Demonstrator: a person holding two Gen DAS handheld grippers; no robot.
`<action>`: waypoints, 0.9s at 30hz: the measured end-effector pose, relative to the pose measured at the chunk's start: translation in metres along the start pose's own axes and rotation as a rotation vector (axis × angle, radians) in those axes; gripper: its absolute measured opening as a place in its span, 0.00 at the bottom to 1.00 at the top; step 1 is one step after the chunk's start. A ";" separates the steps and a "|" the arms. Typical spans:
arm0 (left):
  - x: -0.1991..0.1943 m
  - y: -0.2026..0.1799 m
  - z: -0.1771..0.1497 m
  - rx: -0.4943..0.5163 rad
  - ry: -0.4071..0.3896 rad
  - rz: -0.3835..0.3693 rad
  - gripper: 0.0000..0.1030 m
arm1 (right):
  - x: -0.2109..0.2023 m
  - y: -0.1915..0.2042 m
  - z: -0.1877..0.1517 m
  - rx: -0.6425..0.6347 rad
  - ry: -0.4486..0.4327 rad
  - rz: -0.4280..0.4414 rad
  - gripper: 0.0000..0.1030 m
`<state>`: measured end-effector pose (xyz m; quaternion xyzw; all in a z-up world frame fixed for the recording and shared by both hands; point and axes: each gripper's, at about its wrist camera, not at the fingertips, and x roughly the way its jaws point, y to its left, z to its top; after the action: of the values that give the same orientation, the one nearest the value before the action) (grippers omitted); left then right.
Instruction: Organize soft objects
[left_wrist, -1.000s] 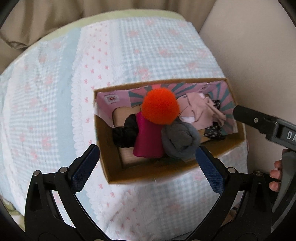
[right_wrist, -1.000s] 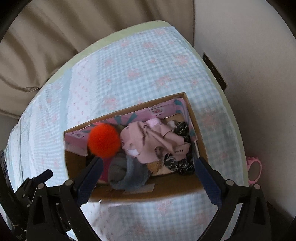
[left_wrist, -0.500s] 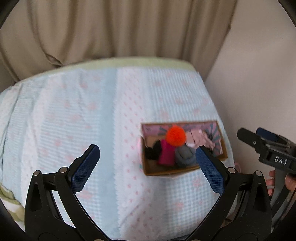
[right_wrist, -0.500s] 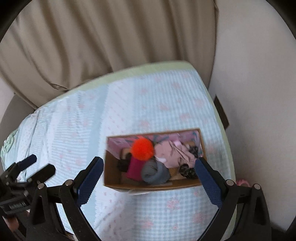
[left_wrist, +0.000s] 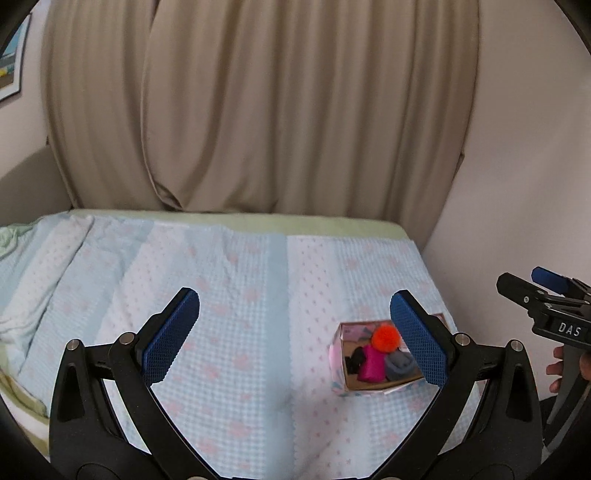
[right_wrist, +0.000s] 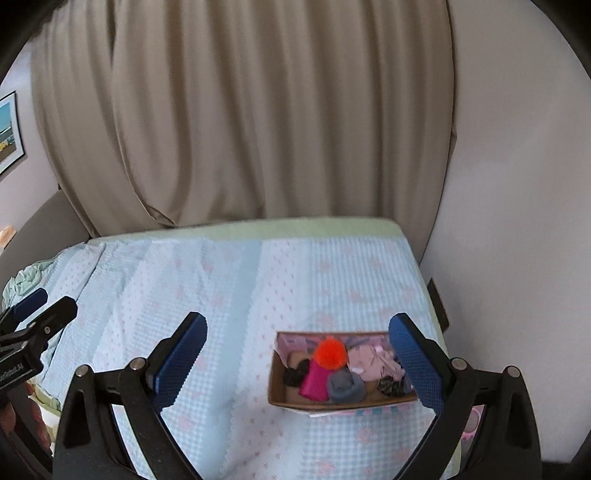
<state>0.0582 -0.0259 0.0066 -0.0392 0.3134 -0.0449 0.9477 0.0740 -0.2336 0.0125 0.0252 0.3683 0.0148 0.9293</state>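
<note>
A cardboard box (right_wrist: 280, 384) (left_wrist: 349, 386) sits near the right front corner of the bed. It holds an orange pompom (right_wrist: 330, 353) (left_wrist: 385, 336), a magenta cloth (right_wrist: 314, 384) (left_wrist: 372, 367), a grey roll (right_wrist: 345, 387) (left_wrist: 399, 365), a black piece (right_wrist: 295, 374) (left_wrist: 355, 360), a pink garment (right_wrist: 373, 363) and a dark patterned piece (right_wrist: 390, 386). My left gripper (left_wrist: 295, 338) is open and empty, high above the bed. Just as far back, my right gripper (right_wrist: 295, 360) stands open and empty. Each gripper shows at the other view's edge.
The bed carries a light blue checked cover (left_wrist: 229, 295) with pink flowers. Beige curtains (left_wrist: 258, 110) hang behind it and a white wall (right_wrist: 517, 221) runs along the right. A framed picture (right_wrist: 9, 133) hangs at left. A pink object (right_wrist: 471, 424) lies on the floor beside the bed.
Both grippers have pulled far back and up from the box, staying open and empty. The box now looks small, and the curtains and wall have come into view.
</note>
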 end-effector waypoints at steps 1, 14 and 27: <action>-0.006 0.005 0.001 -0.001 -0.014 -0.004 1.00 | -0.008 0.008 0.001 -0.004 -0.018 -0.002 0.95; -0.060 0.028 -0.005 0.000 -0.138 0.001 1.00 | -0.067 0.057 -0.010 -0.059 -0.167 -0.053 0.95; -0.070 0.024 -0.009 0.022 -0.157 0.002 1.00 | -0.077 0.058 -0.015 -0.030 -0.175 -0.066 0.95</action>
<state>-0.0015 0.0049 0.0378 -0.0319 0.2377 -0.0442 0.9698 0.0068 -0.1786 0.0575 0.0005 0.2863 -0.0127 0.9581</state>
